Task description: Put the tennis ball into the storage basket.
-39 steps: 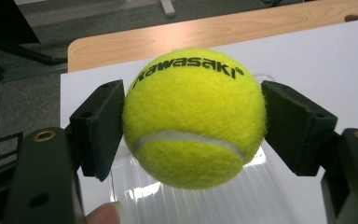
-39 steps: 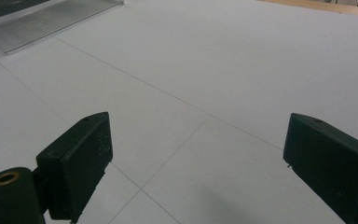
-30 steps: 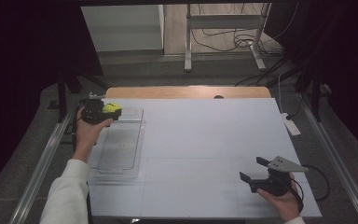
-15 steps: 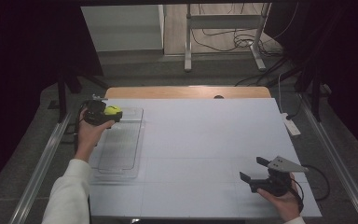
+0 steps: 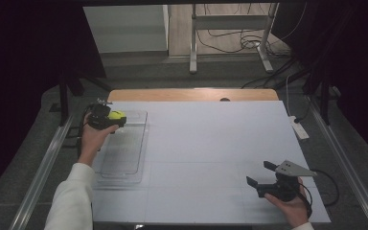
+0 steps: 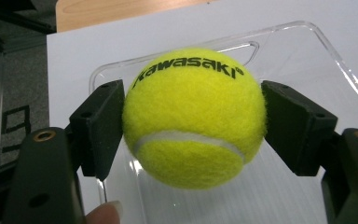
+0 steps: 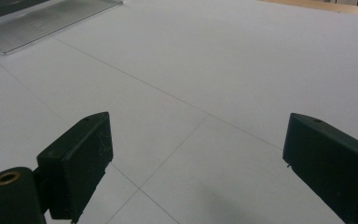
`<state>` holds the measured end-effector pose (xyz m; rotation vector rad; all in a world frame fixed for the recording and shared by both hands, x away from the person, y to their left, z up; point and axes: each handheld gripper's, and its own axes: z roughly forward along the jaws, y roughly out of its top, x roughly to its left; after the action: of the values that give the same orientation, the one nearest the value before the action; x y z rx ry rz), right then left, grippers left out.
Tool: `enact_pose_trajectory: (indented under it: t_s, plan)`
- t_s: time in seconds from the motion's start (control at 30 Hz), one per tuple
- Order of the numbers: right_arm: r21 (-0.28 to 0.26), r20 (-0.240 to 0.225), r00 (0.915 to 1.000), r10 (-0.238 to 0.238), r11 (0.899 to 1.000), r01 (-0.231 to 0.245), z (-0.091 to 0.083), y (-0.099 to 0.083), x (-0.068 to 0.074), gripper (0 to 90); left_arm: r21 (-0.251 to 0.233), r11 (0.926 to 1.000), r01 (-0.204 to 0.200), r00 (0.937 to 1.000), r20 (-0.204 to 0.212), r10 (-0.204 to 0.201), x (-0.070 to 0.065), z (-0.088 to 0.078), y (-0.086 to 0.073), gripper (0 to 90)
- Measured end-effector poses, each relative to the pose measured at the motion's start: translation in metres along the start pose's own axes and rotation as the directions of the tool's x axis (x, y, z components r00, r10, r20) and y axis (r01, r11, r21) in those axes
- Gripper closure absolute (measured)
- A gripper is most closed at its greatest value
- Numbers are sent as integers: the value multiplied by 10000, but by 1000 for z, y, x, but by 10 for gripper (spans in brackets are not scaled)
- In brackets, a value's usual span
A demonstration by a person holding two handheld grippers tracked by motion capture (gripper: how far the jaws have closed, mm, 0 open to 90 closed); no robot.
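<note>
White matte tabletop [image 5: 211, 143]; fuzzy tennis ball [image 6: 193, 116] (round) over clear tray [image 6: 307, 51].

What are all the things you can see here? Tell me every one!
tennis ball: one, yellow-green with black letters, squeezed in the left claw above the far end of the tray
tray: one, clear plastic, on the left side of the table
table: one, white top with a wooden far edge
power strip: one, white, by the table's right edge
metal stand: one, grey, on the floor beyond the table
cables: several, dark, on the floor at the back
left claw: one, black, shut on the ball
right claw: one, black, open, holding nothing, low over the near right of the table
</note>
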<state>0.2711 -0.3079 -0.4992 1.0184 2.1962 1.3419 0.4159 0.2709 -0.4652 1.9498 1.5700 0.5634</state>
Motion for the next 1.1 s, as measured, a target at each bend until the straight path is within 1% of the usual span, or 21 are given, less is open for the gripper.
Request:
enact_pose_trajectory:
  t_s: [0.27,0.3,0.37,0.43,0.53,0.57,0.6,0.7,1.1]
  plan:
    - [22,2,10000,9,10000,-9,0,0,0,85,225,9997,-62,10000,77,60,-3,5,0,263]
    - [22,5,10000,7,10000,-7,0,0,1,85,275,9995,-129,9999,73,127,-3,6,0,263]
    - [19,3,10000,13,10000,-13,0,0,0,85,402,9992,-78,9999,69,76,-3,8,-1,263]
    - [22,5,10000,21,10000,-21,0,0,0,85,530,9985,-158,9999,64,155,-2,9,-1,262]
    - [20,5,10000,23,10000,-23,0,0,0,85,591,9982,-95,9999,90,90,-2,11,-2,263]
    - [23,5,10000,22,10000,-22,0,0,0,85,658,9977,-141,9999,74,137,-2,12,-3,263]
    - [29,4,10000,22,10000,-22,0,0,0,85,746,9972,-87,9999,88,81,-2,13,-3,262]
    - [38,4,10000,17,10000,-17,1,-1,0,85,901,9959,-115,9999,72,109,-1,16,-4,262]
    - [60,9,10000,21,10000,-21,1,-1,0,85,1222,9924,-169,9998,140,153,-1,25,-7,262]
